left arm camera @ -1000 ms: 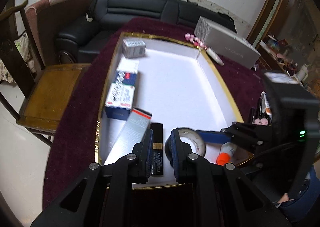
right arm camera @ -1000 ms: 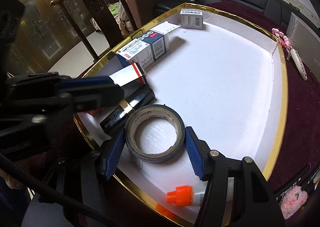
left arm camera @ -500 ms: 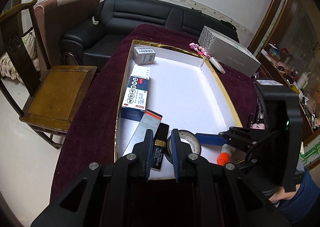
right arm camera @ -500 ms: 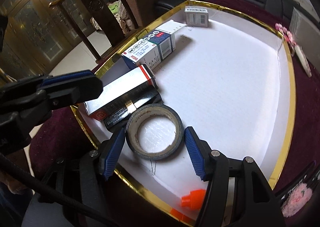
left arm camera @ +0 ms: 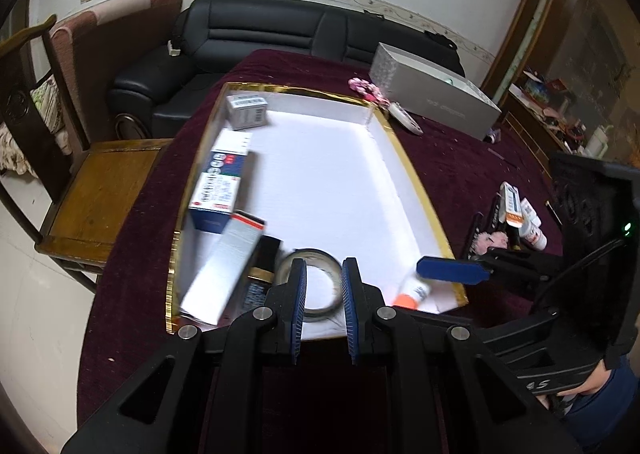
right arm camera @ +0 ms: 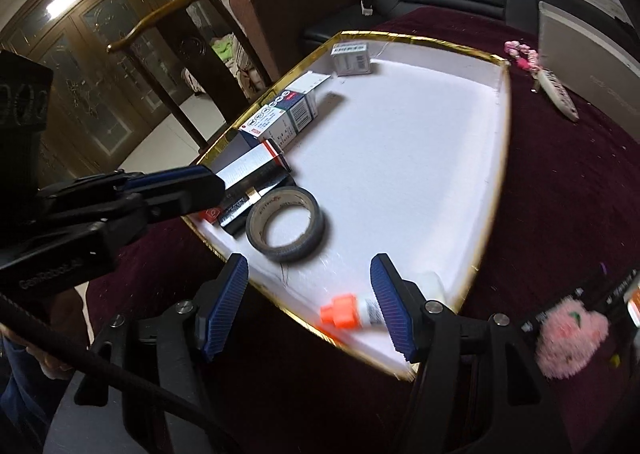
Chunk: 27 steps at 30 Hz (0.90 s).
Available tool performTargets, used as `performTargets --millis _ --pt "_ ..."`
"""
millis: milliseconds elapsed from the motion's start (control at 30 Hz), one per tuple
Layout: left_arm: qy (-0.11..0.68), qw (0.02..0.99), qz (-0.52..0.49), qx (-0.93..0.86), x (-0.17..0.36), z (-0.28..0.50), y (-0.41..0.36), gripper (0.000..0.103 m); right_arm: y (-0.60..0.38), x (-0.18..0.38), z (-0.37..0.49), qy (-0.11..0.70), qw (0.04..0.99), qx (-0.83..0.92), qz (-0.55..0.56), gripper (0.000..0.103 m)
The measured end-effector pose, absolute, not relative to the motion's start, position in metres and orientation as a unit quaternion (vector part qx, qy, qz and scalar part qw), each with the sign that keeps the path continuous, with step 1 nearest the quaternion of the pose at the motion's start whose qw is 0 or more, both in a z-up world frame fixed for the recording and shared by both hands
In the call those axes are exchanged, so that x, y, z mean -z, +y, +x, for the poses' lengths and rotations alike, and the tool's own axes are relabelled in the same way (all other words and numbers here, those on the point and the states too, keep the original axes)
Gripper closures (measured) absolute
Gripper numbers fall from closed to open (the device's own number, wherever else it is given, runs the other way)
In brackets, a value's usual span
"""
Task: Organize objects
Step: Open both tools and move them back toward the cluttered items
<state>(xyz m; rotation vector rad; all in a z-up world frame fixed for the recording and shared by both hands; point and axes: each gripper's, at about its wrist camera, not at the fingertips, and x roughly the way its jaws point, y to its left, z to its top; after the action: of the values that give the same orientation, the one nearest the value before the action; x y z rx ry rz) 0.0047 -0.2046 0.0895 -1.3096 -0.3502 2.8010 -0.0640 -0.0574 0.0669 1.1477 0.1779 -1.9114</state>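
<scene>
Both grippers have drawn back from the tape roll, now lying free in the gold-rimmed tray, right gripper just widening and empty, left gripper narrow and empty, labels beyond unreadable.

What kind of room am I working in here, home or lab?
Most likely a home living room. A black leather sofa stands against the wall, a carved wooden chair sits beside the table with its dark red cloth, and glazed wooden doors show in the right wrist view.
</scene>
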Motion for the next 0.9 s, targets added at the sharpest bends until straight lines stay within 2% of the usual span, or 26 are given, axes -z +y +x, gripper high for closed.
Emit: performTargets --millis 300,500,633,900 --pt "-0.052 0.063 -0.441 -0.894 -0.092 -0.009 -0.129 0.088 0.038 -0.095 -0.076 0.017 0.413 0.803 0.430 0.039" --pt "0.045 0.103 -0.468 -0.876 -0.078 -0.032 -0.054 0.088 0.136 -0.106 -0.095 -0.031 0.353 0.855 0.379 0.035" --pt "0.122 0.106 -0.480 -0.862 -0.064 -0.045 -0.013 0.088 0.187 -0.099 -0.116 -0.110 0.330 0.861 0.372 0.033" --pt "0.149 0.085 -0.517 -0.839 -0.039 -0.081 0.000 0.088 0.213 -0.104 -0.123 -0.158 0.327 0.858 0.364 0.033"
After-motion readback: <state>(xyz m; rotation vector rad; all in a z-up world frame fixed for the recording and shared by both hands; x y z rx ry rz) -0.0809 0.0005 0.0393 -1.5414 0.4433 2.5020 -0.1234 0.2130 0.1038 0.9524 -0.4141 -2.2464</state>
